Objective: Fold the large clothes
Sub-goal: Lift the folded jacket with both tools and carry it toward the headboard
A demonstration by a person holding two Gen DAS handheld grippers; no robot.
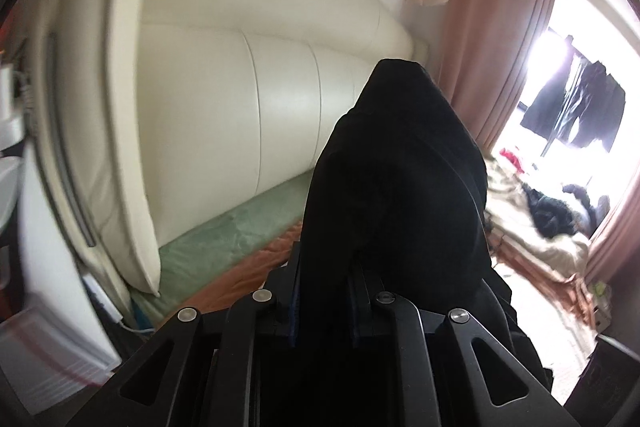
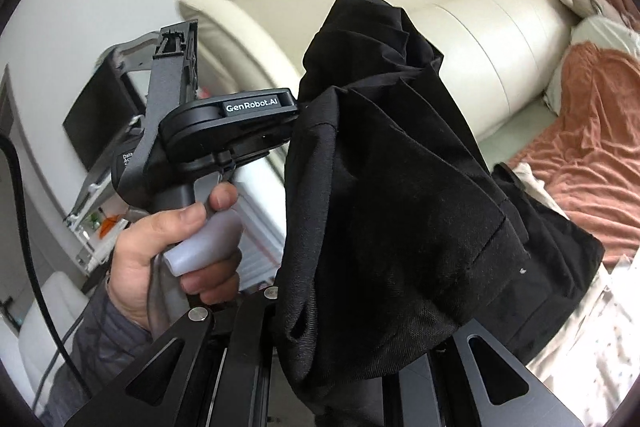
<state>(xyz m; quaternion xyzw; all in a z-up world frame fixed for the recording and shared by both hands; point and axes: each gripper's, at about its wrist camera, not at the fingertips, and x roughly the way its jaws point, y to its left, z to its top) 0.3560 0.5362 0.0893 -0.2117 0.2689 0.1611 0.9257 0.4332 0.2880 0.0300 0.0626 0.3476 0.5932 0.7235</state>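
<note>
Both grippers — left gripper (image 1: 324,291), right gripper (image 2: 360,339) — pinch a soft, limp black garment (image 2: 384,163) rising toward twelve o'clock; regrip along its hem.

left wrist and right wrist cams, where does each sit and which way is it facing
Left wrist: on the left gripper, facing the cream headboard and window; black garment clamped in its fingers.
Right wrist: on the right gripper, facing the left gripper and the left hand holding it, bed beyond.
Shared: the black garment, headboard, rust-orange bedding.
</note>
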